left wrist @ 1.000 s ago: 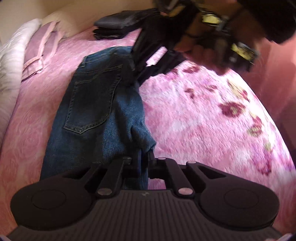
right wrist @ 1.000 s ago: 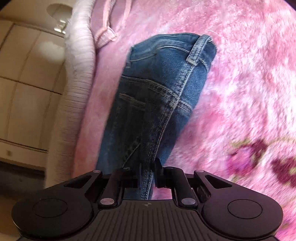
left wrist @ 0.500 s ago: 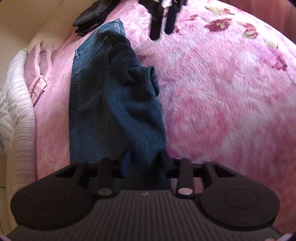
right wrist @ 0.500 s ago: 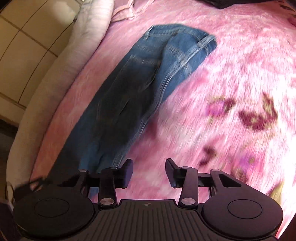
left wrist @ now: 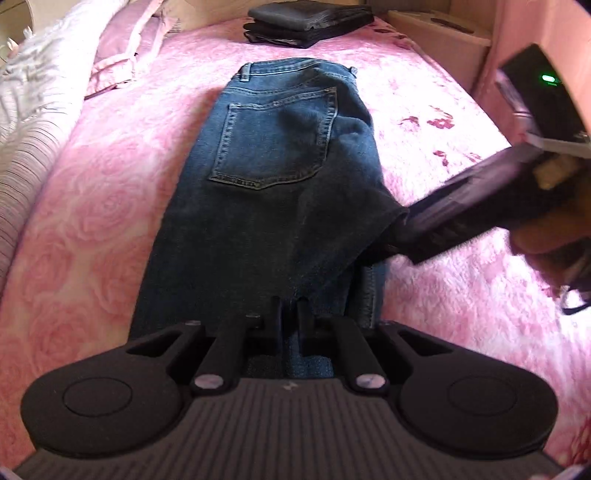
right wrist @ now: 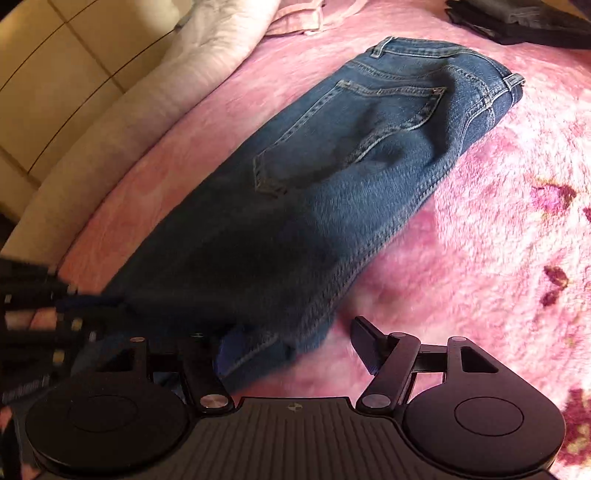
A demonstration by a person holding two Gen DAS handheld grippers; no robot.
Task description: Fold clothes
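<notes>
The jeans (left wrist: pixel 273 192) lie lengthwise along the pink bed (left wrist: pixel 92 229), folded leg over leg. The left gripper (left wrist: pixel 290 314), jaws pinched on denim, anchors the fold; the right gripper (right wrist: pixel 291 343), jaws just spreading, straddles the hem.

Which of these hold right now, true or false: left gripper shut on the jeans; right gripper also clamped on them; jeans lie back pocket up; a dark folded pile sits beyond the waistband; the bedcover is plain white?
1. The left gripper is shut on the jeans: true.
2. The right gripper is clamped on them: false; its jaws have just been opening and stand wide, the denim edge between them unpinched.
3. Back pocket faces up: true.
4. Dark folded pile beyond the waistband: true.
5. Bedcover is plain white: false; it is pink with flowers.
</notes>
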